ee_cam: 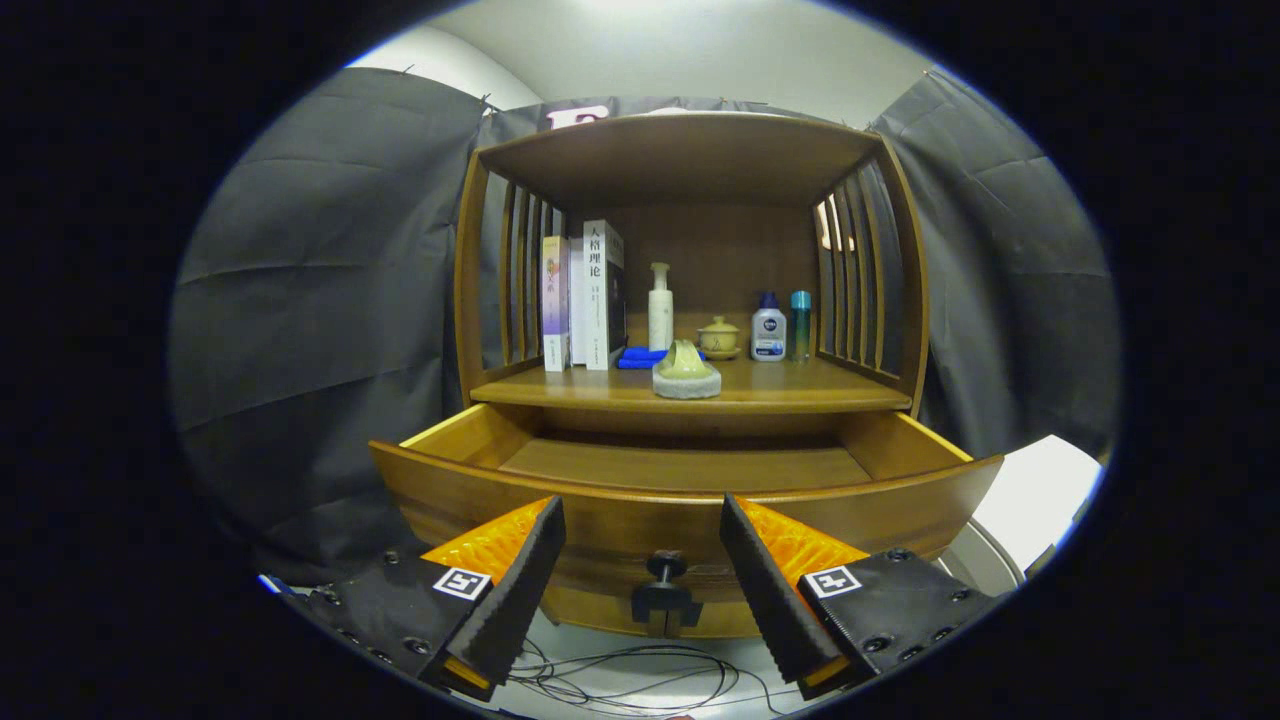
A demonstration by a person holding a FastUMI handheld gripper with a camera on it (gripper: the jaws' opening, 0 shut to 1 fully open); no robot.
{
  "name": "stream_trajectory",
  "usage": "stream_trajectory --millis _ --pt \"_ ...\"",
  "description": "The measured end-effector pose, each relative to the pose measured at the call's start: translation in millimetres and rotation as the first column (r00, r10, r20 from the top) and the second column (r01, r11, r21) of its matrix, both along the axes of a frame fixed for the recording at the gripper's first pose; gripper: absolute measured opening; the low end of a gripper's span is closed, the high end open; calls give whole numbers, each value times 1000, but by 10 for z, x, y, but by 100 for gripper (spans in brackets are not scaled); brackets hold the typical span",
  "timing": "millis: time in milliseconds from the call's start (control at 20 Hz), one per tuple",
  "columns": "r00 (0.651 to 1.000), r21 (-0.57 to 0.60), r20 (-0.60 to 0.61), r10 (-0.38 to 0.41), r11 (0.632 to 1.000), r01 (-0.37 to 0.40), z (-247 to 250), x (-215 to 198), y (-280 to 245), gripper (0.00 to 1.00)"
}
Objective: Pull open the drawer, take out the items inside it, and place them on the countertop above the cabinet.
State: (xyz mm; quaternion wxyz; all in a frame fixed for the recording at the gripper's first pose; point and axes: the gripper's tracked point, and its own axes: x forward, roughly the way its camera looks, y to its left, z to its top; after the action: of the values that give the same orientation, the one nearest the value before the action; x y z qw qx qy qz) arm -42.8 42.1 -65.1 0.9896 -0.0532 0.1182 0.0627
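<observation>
While fingers (643, 520) apart: drawer (690, 510) ahead.

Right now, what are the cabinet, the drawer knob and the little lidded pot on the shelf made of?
The cabinet looks like varnished wood: warm brown, visible grain, soft shine. The drawer knob looks like dark metal, though painted wood is possible; it sits between the open claw's fingers, untouched. The little lidded pot seems glazed ceramic, pale yellow and smooth, but it is too small to be sure.

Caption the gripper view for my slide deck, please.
Open fingers flank the knob of a pulled-out drawer; books, bottles and a small dish stand on the countertop above.
</observation>
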Motion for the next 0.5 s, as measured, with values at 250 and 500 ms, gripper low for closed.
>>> stream_trajectory --millis 250,500 --pt "999 -19 -41 -17 1000 17 -231 44 -21 98" --pt "993 -66 -112 -39 997 32 -525 136 -61 98"
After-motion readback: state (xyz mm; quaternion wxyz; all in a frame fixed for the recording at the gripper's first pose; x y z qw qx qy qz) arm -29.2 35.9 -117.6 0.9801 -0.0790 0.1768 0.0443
